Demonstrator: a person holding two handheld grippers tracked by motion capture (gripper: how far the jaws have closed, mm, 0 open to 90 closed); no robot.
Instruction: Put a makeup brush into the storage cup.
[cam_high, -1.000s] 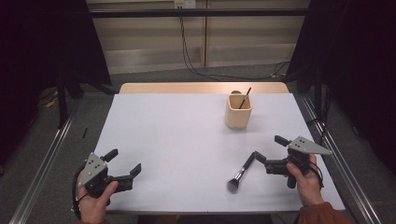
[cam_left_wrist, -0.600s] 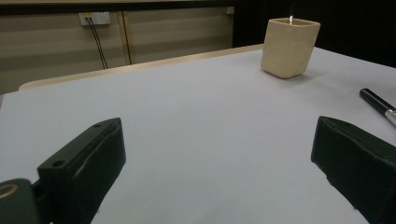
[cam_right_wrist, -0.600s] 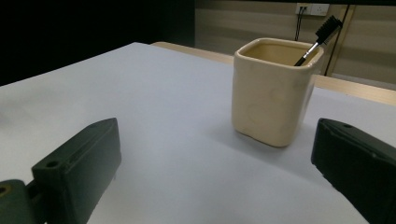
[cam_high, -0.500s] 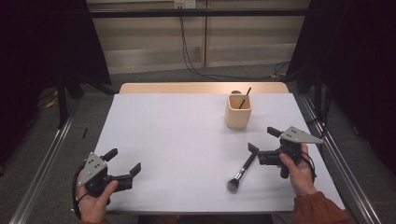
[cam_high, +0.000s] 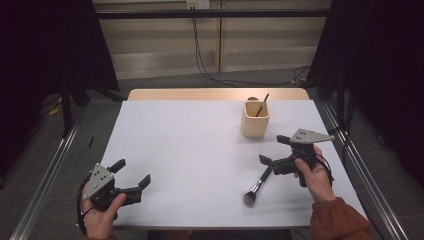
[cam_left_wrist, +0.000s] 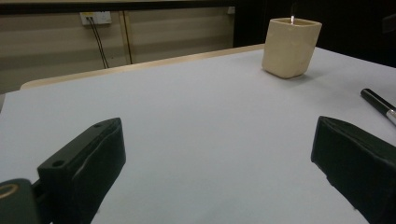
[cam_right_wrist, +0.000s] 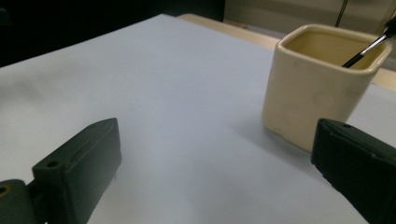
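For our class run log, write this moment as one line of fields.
right gripper: open, empty, lifted beside brush | left gripper: open, empty, near table edge | makeup brush: lying on table | cup: upright, holds a thin brush

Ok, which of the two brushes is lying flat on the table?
The makeup brush beside the right gripper: it lies flat on the table. The other brush stands leaning in the cup.

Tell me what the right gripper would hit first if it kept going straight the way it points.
Probably the cream cup: in the right gripper view it stands just ahead, toward the right jaw, so that jaw would likely clip its near wall. The open right gripper has bare white table ahead of its other jaw. Depth is hard to judge.
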